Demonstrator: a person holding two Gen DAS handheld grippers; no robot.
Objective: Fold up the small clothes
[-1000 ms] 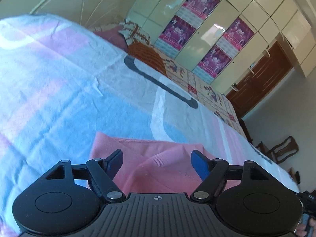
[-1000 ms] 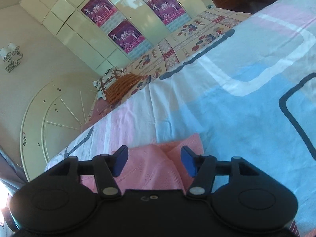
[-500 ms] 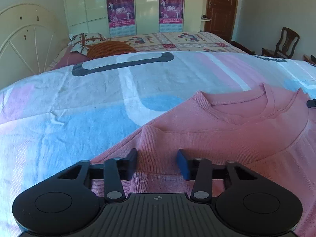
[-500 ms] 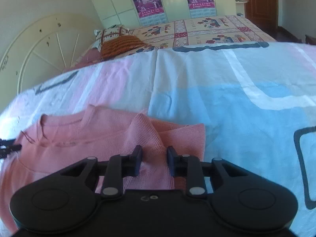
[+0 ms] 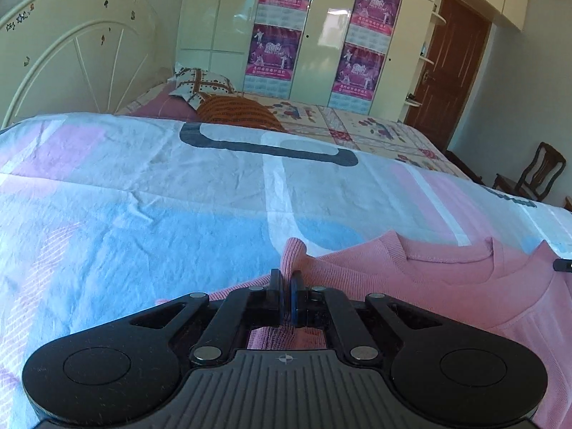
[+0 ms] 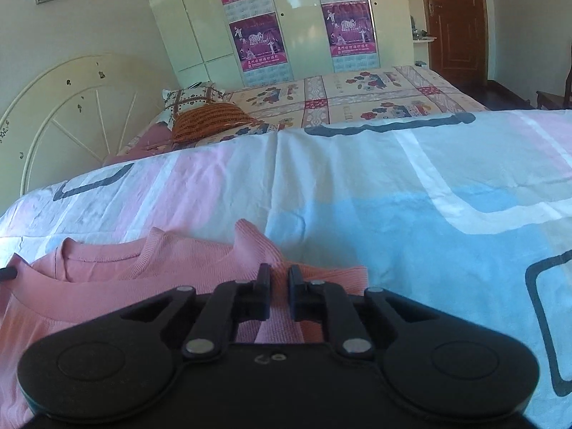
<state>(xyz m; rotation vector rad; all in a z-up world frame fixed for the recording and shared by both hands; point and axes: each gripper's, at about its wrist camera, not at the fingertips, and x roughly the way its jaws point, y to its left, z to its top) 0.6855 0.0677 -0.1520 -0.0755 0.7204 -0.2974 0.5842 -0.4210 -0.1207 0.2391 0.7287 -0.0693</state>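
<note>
Pink sweater (image 5: pixel 447 296), one; two hand-held grippers pinching its shoulders.

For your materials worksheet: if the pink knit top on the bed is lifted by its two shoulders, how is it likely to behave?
The pink knit top would probably sag: its fabric bunches into a soft ridge in the left gripper. It looks thin, so likely light. The right gripper is closing on a similar fold; the ribbed knit should not slip easily.

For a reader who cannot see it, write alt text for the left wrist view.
The left tongs are shut on a pinched-up fold of a pink sweater lying on a bed sheet patterned pink, blue and white. Behind stand a cream headboard and wardrobe.
</note>
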